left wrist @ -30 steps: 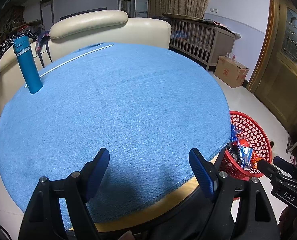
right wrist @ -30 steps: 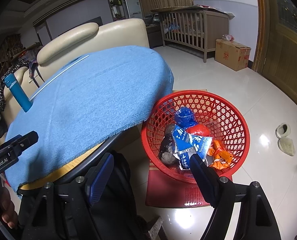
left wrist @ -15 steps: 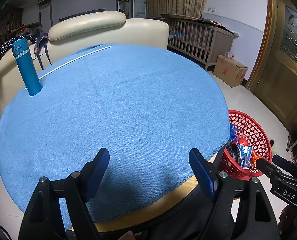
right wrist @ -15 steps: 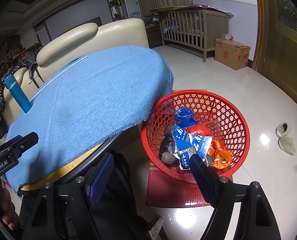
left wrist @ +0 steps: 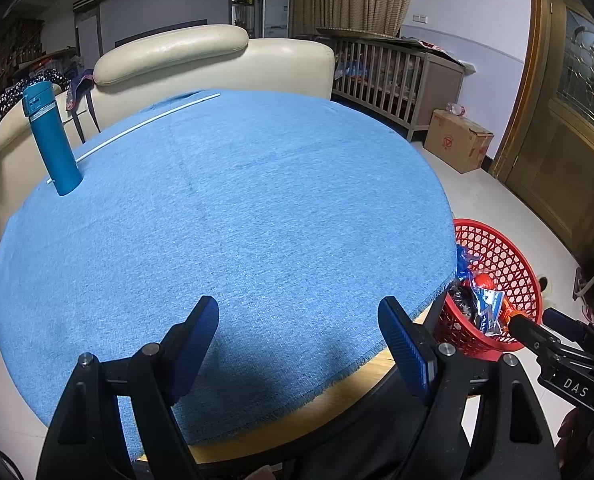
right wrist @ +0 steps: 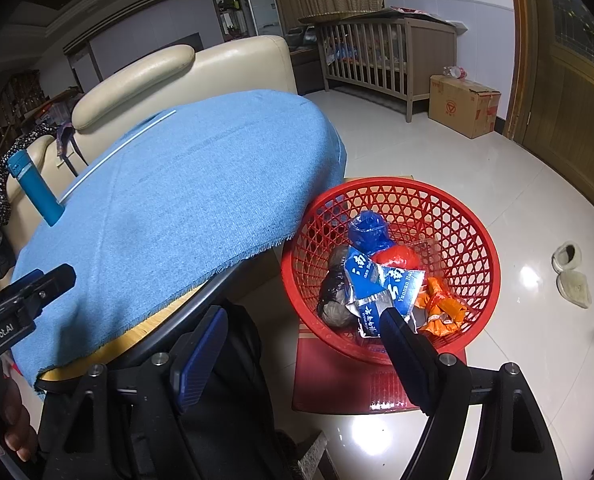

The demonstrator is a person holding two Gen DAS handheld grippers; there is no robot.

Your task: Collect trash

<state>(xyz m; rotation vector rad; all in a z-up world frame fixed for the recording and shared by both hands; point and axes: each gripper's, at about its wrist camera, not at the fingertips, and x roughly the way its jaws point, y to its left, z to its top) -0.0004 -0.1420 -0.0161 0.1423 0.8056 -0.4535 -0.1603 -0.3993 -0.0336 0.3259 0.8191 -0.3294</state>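
Observation:
A red plastic basket [right wrist: 477, 240] stands on the floor beside the round table and holds several pieces of trash: blue foil packets [right wrist: 377, 280], a blue bag [right wrist: 367, 228], a red wrapper, an orange wrapper [right wrist: 441, 304] and a dark bag. It also shows in the left wrist view [left wrist: 505, 256]. My left gripper [left wrist: 299, 320] is open and empty over the near edge of the blue tablecloth [left wrist: 225, 216]. My right gripper [right wrist: 301, 328] is open and empty, beside the table's edge, with its right finger in front of the basket's near side.
A teal flask [left wrist: 53, 140] stands at the table's far left, with a thin white stick [left wrist: 149, 126] behind it. A cream sofa [left wrist: 217, 60] is behind the table. A wooden crib [right wrist: 377, 56], a cardboard box [right wrist: 463, 106] and slippers [right wrist: 571, 272] are on the right floor.
The left gripper has pulled back slightly, so the table looks a little farther. The right gripper and the basket's contents stay as they were.

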